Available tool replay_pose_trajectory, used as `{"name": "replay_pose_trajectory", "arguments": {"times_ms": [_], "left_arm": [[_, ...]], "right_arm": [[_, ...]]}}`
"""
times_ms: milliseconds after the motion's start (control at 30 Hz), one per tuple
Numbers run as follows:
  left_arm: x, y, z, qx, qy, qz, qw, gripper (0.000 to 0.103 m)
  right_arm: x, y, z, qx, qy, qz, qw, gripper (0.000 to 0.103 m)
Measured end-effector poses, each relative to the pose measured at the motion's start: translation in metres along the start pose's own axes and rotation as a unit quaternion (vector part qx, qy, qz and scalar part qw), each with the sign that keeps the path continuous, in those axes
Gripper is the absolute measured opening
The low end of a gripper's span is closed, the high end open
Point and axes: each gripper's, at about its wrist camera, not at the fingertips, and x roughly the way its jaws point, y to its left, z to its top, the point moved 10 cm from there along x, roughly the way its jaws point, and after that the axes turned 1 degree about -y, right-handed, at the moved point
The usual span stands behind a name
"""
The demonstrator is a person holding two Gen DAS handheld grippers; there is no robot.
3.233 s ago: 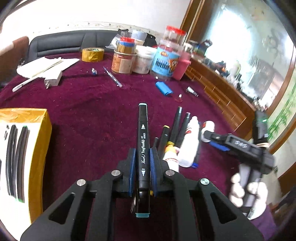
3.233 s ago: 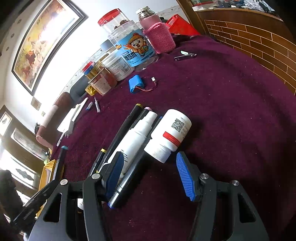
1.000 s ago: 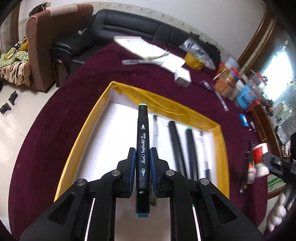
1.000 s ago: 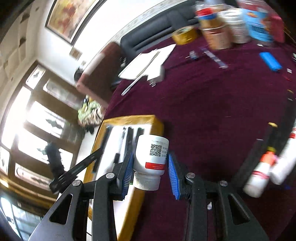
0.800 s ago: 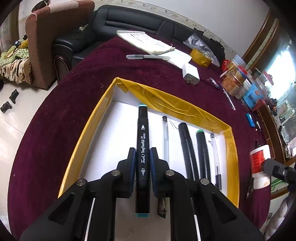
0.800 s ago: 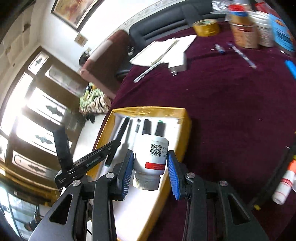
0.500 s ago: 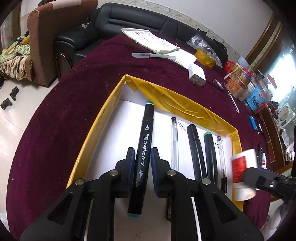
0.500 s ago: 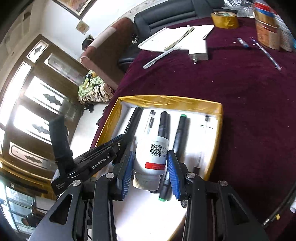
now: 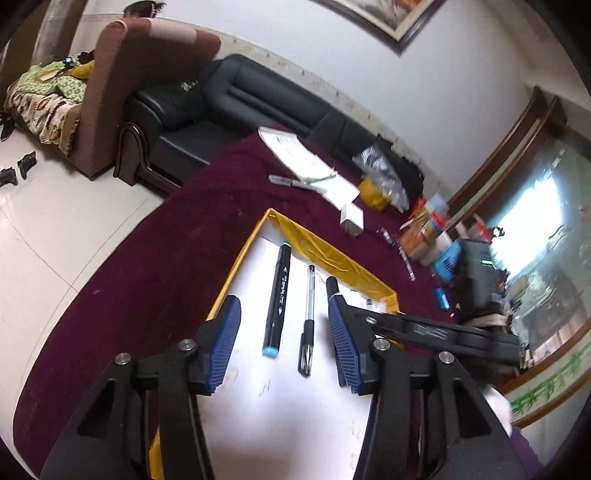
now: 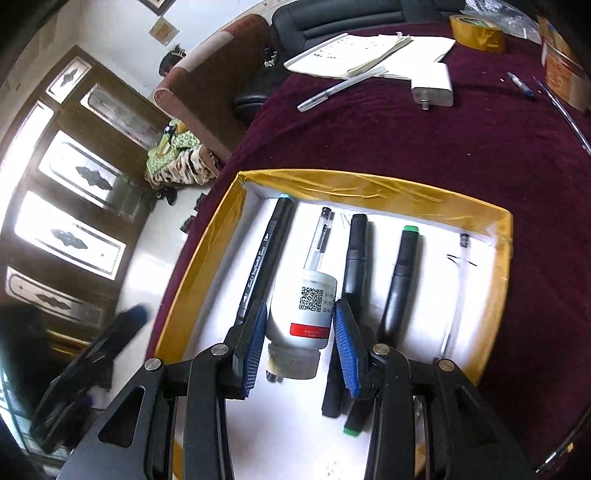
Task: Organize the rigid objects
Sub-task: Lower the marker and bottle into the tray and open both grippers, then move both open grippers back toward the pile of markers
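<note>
A yellow-rimmed box [image 9: 325, 254] [image 10: 369, 184] with a white floor lies on the maroon table. My left gripper [image 9: 282, 343] is open above it. The black marker with teal caps [image 9: 277, 295] [image 10: 264, 254] lies on the box floor, free of the jaws, beside a clear pen [image 9: 308, 314] [image 10: 320, 240]. My right gripper [image 10: 300, 341] is shut on a white bottle with a red band and QR code [image 10: 306, 314], held over the box. Two more black markers [image 10: 354, 251] [image 10: 400, 273] lie in the box. The right gripper's arm [image 9: 443, 332] shows in the left wrist view.
On the table beyond the box lie a notepad [image 10: 351, 51], a silver pen [image 10: 340, 88], a white charger [image 10: 432, 86], a tape roll [image 10: 476, 31] and jars [image 9: 424, 236]. A black sofa [image 9: 221, 107] and a brown armchair [image 9: 129, 81] stand past the table edge.
My left gripper has opened and let go of the teal-capped marker, which now lies in the box, and has drawn back. My right gripper has carried the bottle further over the box.
</note>
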Motion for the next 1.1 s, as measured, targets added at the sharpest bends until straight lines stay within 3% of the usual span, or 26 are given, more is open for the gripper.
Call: {"name": "replay_pose_trajectory", "arguments": {"times_ms": [200,433,567,667,733,800,833,900,967,1100], "left_arm": [[-0.016,0.009,-0.01,0.004,-0.005,0.014,0.9999,0.05],[-0.023,0.0,-0.021,0.006,-0.008,0.013,0.9999,0.057],[-0.029,-0.023,-0.028,0.028,-0.017,0.0,0.9995,0.057],[-0.029,-0.051,-0.035,0.055,-0.022,-0.014,0.9981,0.059],[-0.025,-0.074,-0.041,0.078,-0.018,-0.027,0.9964,0.062],[-0.015,-0.099,-0.051,0.099,-0.003,-0.037,0.9944,0.062],[-0.01,-0.11,-0.057,0.105,0.006,-0.041,0.9937,0.062],[0.003,-0.134,-0.07,0.119,0.027,-0.05,0.9912,0.062],[0.015,-0.161,-0.086,0.142,0.043,-0.056,0.9873,0.062],[0.045,-0.213,-0.119,0.197,0.074,-0.055,0.9762,0.062]], "right_arm": [[0.012,-0.003,0.003,-0.006,-0.005,-0.034,0.999,0.034],[-0.011,-0.007,0.004,0.008,-0.02,-0.015,1.0,0.035],[-0.067,-0.017,0.008,-0.029,-0.081,-0.033,0.996,0.038],[-0.134,-0.041,0.006,-0.056,-0.166,-0.075,0.982,0.058],[-0.186,-0.072,-0.001,-0.059,-0.235,-0.122,0.962,0.084],[-0.228,-0.119,-0.01,-0.035,-0.292,-0.177,0.939,0.101],[-0.241,-0.145,-0.012,-0.014,-0.305,-0.2,0.931,0.102],[-0.253,-0.197,-0.017,0.036,-0.284,-0.23,0.93,0.102],[-0.258,-0.264,-0.03,0.116,-0.256,-0.222,0.934,0.102],[-0.271,-0.33,-0.049,0.175,-0.267,-0.227,0.92,0.101]]}}
